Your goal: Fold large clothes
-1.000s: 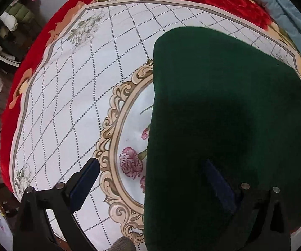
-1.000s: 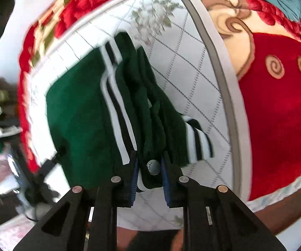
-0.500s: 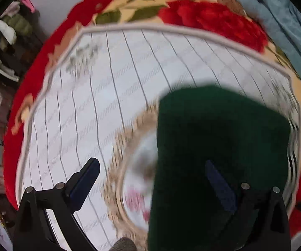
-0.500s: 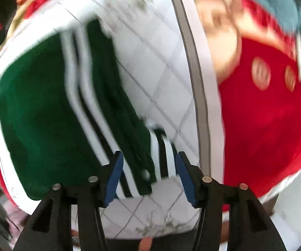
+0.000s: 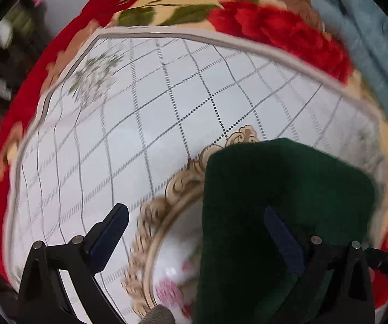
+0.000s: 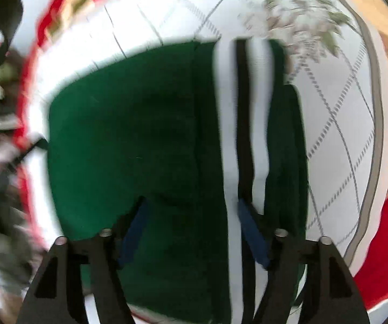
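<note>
A dark green garment [image 6: 140, 140] is lying folded into a compact block on a white, grid-patterned cloth [image 5: 129, 140] that is spread over a red flowered blanket [image 5: 275, 27]; the block is being seen toward the right side of the cloth, partly covering the gold oval frame [image 5: 183, 189] printed at its middle. In the right wrist view a band of white and black stripes [image 6: 245, 135] is running down the right part of the garment, with a narrow green layer lying past it toward the cloth's grey border. The right gripper [image 6: 191, 232] is being held over the garment with its jaws spread apart and nothing between them, and the left gripper [image 5: 196, 237] is likewise released, one finger over bare cloth and the other over the green fabric. Neither is clamping anything. Judging from the neat outline and the stacked layers, most of the folding appears to be done already: the sleeves and sides seem to be tucked in. What may be left is a last fold or a smoothing of the striped edge, though whether any loose part is hanging off the near edge cannot be told, since both views are blurred.
</note>
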The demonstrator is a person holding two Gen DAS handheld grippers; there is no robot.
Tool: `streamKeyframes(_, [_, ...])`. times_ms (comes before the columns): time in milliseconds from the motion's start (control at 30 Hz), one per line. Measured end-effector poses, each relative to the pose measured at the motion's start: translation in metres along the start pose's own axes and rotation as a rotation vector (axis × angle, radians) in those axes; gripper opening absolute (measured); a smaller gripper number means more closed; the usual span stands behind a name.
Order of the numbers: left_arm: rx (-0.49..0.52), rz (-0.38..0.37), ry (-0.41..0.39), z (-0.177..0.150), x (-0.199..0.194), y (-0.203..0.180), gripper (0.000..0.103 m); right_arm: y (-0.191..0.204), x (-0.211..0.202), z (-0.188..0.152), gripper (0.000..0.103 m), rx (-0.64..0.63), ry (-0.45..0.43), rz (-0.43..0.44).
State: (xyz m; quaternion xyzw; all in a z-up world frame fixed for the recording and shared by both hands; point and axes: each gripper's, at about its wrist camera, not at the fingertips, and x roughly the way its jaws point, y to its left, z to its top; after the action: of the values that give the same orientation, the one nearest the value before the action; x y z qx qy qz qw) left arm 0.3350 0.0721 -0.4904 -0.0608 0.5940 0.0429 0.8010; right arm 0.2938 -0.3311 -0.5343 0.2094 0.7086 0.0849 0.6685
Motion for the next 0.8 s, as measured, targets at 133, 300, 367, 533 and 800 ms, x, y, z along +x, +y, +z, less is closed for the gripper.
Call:
streamKeyframes(133, [-0.129,-0.163,0.024,-0.033,-0.013,0.018,0.103,-0.046,-0.040,-0.007,0.103,0.113,-0.123,0.101])
streamKeyframes(300, [-0.134,-0.304,0.145,-0.057,0.036,0.013,0.103,-0.097,0.027,0.000,0.103,0.146,0.027,0.184])
streamKeyframes(367, [-0.147,-0.391,0.148,-0.059,0.046,0.010,0.103,-0.103,0.073,0.003,0.103,0.130,0.089,0.260])
streamKeyframes(533, [-0.109,-0.459,0.134,-0.054,0.055,-0.005,0.103,-0.083,0.088,0.012,0.102,0.042,0.103,0.386])
streamKeyframes(800, [0.016,-0.415,0.137,-0.044,0.059,-0.021,0.103,-0.061,0.077,0.000,0.089,0.021,0.176,0.616])
